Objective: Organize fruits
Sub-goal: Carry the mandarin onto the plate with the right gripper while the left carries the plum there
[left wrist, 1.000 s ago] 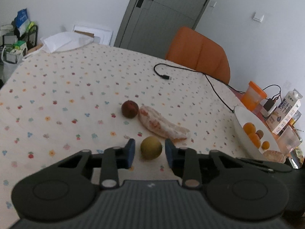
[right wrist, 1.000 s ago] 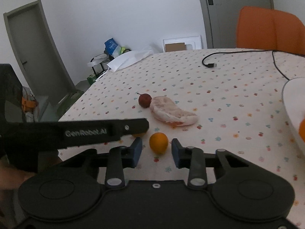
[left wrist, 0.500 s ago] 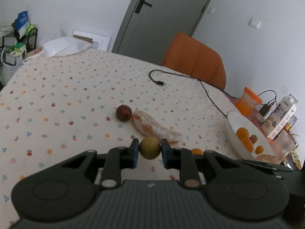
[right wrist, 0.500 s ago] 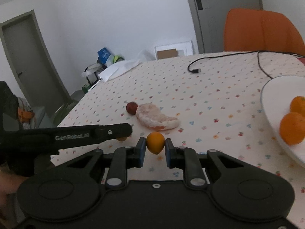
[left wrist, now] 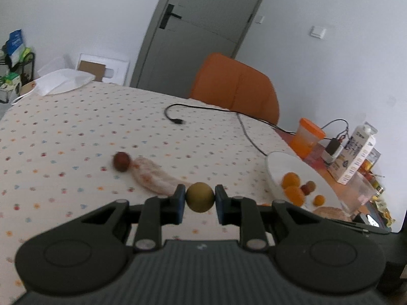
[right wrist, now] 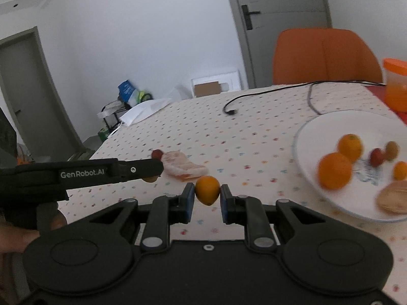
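Note:
My left gripper (left wrist: 200,198) is shut on a round yellow-green fruit (left wrist: 200,197), lifted off the dotted tablecloth. The right gripper (right wrist: 207,193) is shut on a small orange fruit (right wrist: 207,190), also held above the cloth. A white plate (right wrist: 315,129) at the right holds several oranges (right wrist: 335,170) and smaller fruits; the left wrist view shows the same plate (left wrist: 277,167) at right. On the cloth lie a dark red fruit (left wrist: 121,161) and a pale peeled pomelo piece (left wrist: 155,178) beside it. The left gripper's side (right wrist: 84,172) crosses the right wrist view at left.
A black cable (left wrist: 175,120) trails across the far table. An orange chair (left wrist: 236,86) stands behind it. An orange-lidded cup (left wrist: 306,137), a milk carton (left wrist: 356,152) and a charger crowd the right edge. A white bag (left wrist: 63,84) lies at the far left corner.
Both grippers closed on their fruits, lifted them off the cloth and swung right; the plate has come further into both views.

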Action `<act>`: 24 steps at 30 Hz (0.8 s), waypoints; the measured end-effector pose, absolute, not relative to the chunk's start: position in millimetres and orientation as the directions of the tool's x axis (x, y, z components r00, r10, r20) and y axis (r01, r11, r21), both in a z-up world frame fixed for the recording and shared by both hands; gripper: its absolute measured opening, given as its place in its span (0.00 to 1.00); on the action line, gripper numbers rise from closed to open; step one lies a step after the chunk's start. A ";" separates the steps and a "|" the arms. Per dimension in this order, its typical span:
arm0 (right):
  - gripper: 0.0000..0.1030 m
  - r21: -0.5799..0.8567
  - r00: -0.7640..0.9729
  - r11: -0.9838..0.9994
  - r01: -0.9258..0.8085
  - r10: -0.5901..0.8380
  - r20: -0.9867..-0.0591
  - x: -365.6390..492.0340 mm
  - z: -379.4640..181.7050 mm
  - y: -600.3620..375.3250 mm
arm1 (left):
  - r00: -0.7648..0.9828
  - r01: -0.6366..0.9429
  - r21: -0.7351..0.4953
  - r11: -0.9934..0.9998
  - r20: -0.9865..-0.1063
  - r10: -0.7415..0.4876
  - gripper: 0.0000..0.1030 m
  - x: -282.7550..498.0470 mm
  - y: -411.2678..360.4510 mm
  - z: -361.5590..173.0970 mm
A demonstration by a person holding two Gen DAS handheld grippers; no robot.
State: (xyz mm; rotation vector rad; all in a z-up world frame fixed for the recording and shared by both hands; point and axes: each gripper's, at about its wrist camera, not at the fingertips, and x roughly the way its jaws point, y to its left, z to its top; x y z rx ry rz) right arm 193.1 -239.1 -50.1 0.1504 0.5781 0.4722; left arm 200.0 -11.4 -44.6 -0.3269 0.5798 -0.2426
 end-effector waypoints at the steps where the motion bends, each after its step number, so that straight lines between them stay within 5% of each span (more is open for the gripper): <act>1: 0.19 0.267 0.741 0.887 -0.377 0.461 -0.487 192.1 -49.0 -245.0 | 0.810 0.142 -0.368 0.919 -0.491 -0.321 0.22 200.2 -16.9 -43.2; 24: 0.19 0.278 0.817 0.931 -0.235 0.344 -0.462 174.0 -47.1 -332.2 | 0.775 0.276 -0.351 0.895 -0.469 -0.423 0.22 199.1 -98.8 -32.7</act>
